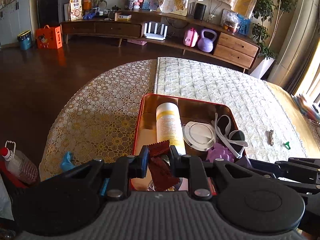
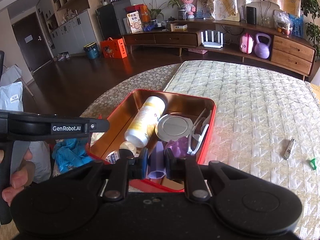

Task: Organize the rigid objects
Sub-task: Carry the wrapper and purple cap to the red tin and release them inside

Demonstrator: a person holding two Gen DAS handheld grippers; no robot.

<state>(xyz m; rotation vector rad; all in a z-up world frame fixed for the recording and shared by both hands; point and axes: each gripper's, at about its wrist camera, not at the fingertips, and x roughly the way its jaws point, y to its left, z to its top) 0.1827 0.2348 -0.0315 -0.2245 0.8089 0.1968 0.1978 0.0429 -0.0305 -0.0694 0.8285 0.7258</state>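
A red tin box [image 1: 140, 110] [image 2: 212, 108] sits on the table. It holds a white and yellow bottle [image 1: 170, 126] [image 2: 146, 120], a round silver lid [image 1: 200, 134] [image 2: 174, 126], white sunglasses [image 1: 230, 134] [image 2: 198, 138] and purple pieces [image 1: 220, 154] [image 2: 176, 144]. My left gripper [image 1: 159, 156] is shut on a dark red sachet [image 1: 160, 166] over the box's near end. My right gripper [image 2: 157, 158] is shut on a purple hexagonal tube [image 2: 157, 160] over the box's near edge.
A nail clipper [image 2: 289, 149] [image 1: 271, 137] and a small green clip [image 2: 312, 163] [image 1: 287, 145] lie on the quilted mat [image 2: 250, 100] to the right. Blue plastic [image 2: 70, 154] and an oil bottle [image 1: 18, 164] sit left of the table.
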